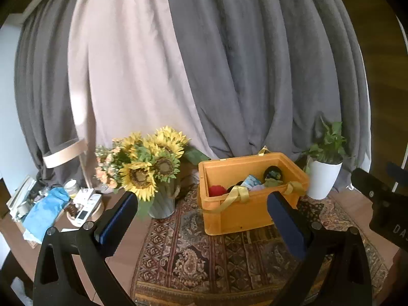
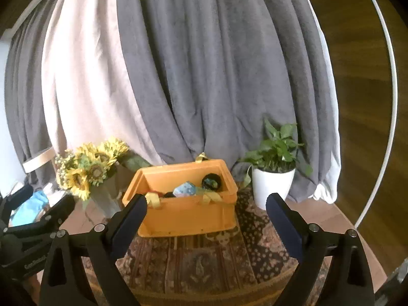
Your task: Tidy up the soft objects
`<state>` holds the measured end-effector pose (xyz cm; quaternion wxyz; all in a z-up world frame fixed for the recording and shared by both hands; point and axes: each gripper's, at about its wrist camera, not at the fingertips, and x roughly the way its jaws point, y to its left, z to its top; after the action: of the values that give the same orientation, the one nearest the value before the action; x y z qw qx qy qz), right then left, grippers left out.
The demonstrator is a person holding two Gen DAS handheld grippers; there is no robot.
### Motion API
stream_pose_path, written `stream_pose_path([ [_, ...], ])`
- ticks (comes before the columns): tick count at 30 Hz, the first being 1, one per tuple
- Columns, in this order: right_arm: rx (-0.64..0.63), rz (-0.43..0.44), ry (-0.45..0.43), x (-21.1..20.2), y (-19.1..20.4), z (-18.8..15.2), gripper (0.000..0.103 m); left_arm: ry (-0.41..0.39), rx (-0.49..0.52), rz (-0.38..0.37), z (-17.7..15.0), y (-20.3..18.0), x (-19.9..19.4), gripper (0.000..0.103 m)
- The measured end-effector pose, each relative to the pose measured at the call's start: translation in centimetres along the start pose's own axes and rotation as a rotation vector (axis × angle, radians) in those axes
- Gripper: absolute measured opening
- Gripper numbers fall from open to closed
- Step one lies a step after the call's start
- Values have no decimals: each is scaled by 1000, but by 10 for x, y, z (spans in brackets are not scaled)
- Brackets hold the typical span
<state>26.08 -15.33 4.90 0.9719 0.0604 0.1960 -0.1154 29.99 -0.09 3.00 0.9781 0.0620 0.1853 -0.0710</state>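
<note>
An orange bin (image 1: 237, 213) (image 2: 188, 216) with yellow ribbon handles stands on a patterned rug. Inside it lie several soft things: a red one (image 1: 216, 190), a light blue patterned one (image 1: 251, 181) (image 2: 185, 190), a dark round one (image 1: 272, 173) (image 2: 211, 181) and a green one (image 1: 274, 183). My left gripper (image 1: 202, 205) is open and empty, in front of the bin. My right gripper (image 2: 206, 207) is open and empty, also facing the bin's front. The right gripper's body shows in the left wrist view (image 1: 382, 199).
A vase of sunflowers (image 1: 148, 168) (image 2: 89, 170) stands left of the bin. A white potted plant (image 1: 323, 170) (image 2: 274, 176) stands to its right. Clutter with a blue cloth (image 1: 46, 210) lies far left. Grey and pink curtains (image 1: 229, 63) hang behind.
</note>
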Motion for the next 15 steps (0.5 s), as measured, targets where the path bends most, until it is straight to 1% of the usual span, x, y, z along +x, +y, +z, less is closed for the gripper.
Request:
stream_pose_path([
  [3,1,5,7,-14,-8,-5,95,-1,-2,13,-5,-6,-18,103],
  [6,-16,-5,-10,-32,-15,-12,95,-5,-6,29,-15,-13,-36,103],
  [15,-46,10,-35,-85,-32,-30,95,-17,-23,41,-39,-26,-92,103],
])
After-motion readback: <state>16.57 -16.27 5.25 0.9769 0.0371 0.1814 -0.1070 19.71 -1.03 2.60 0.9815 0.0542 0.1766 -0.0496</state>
